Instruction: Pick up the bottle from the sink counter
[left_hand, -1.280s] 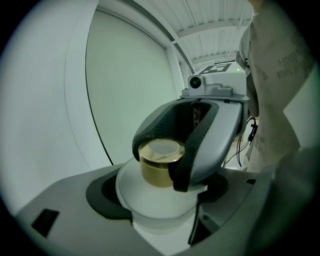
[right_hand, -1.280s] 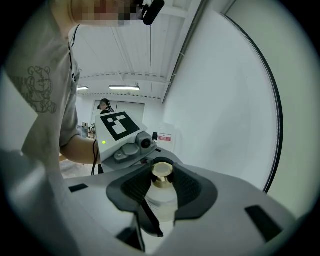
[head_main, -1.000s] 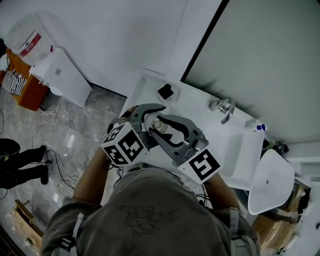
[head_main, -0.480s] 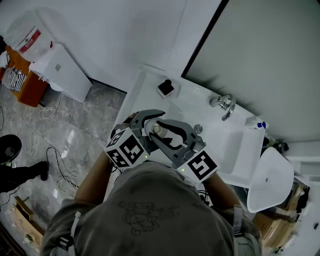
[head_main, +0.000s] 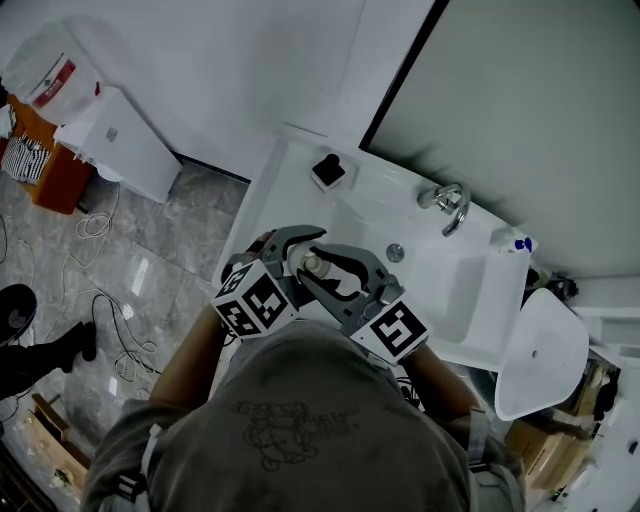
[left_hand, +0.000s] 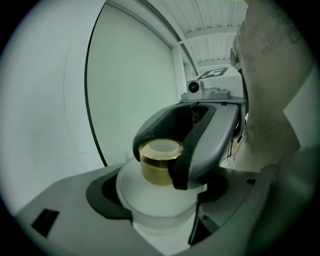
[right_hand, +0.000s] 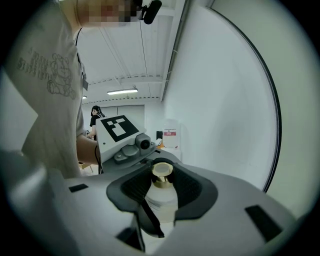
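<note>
**Head view.** Only the pale round cap of the small white translucent plastic bottle (head_main: 314, 263) shows. Its body is hidden by the grey jaws crossing over it from both sides. The left gripper (head_main: 300, 255) and right gripper (head_main: 326, 272) meet on it just in front of the person's chest, over the near edge of the white sink counter (head_main: 290, 175). This view does not show whether the bottle's base is clear of that counter. The person's shoulders cover the counter's near rim. A small black object on a white square base (head_main: 328, 170) is too small to identify.

Compared with a second ago, the grippers and bottle sit lower in this view and farther from that black object. The round metal drain (head_main: 395, 253) shows beside the right gripper (before, it was not visible). The chrome tap (head_main: 447, 205) stands as it did.

**Left gripper view.** This gripper's black pads press on either side of the bottle's wide white body, pinching it. The body's lower part is cut off by the gripper's own frame. Higher up, the right gripper's curved grey jaws wrap round the amber-gold collar under the cap. A pale sleeve fills the right edge (out of focus).

**Right gripper view.** The bottle stands between this gripper's ribbed black pads, which close on its body at a wide setting. Its base is hidden behind the jaws. Beyond it the left gripper's marker cube faces the camera.
</note>
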